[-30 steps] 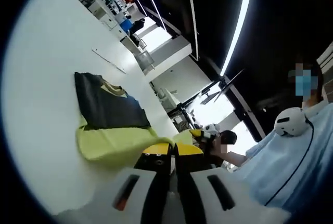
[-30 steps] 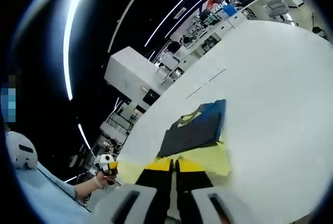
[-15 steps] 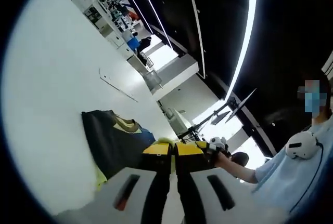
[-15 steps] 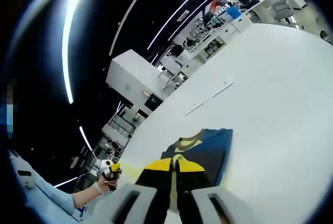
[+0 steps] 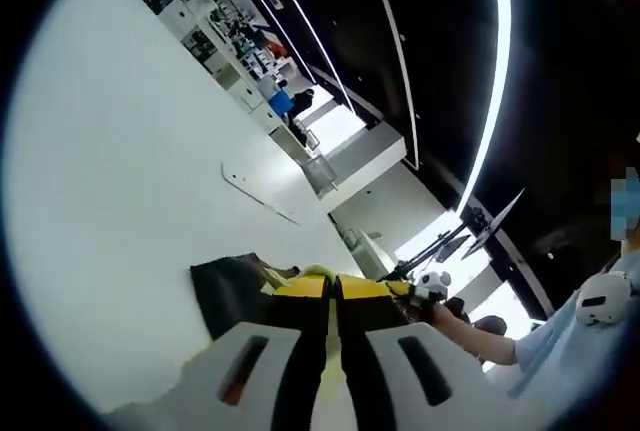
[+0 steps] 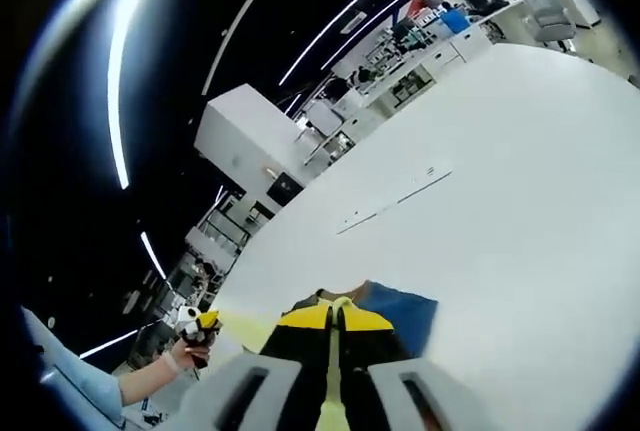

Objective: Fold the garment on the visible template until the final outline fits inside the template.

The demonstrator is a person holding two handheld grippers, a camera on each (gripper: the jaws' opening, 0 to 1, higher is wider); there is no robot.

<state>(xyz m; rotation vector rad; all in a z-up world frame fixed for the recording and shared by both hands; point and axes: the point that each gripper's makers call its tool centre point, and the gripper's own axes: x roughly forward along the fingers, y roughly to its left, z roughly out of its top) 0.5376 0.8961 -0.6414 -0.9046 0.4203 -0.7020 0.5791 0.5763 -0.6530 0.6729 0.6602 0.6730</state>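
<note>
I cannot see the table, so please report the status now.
Both grippers shut on yellow fabric. Dark garment on white table. Nothing in the way.

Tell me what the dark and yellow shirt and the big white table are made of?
The shirt looks like soft, matte cloth, since it bends and folds. The table seems to be a hard, smooth, white board, maybe laminate, as it looks flat and evenly bright.
</note>
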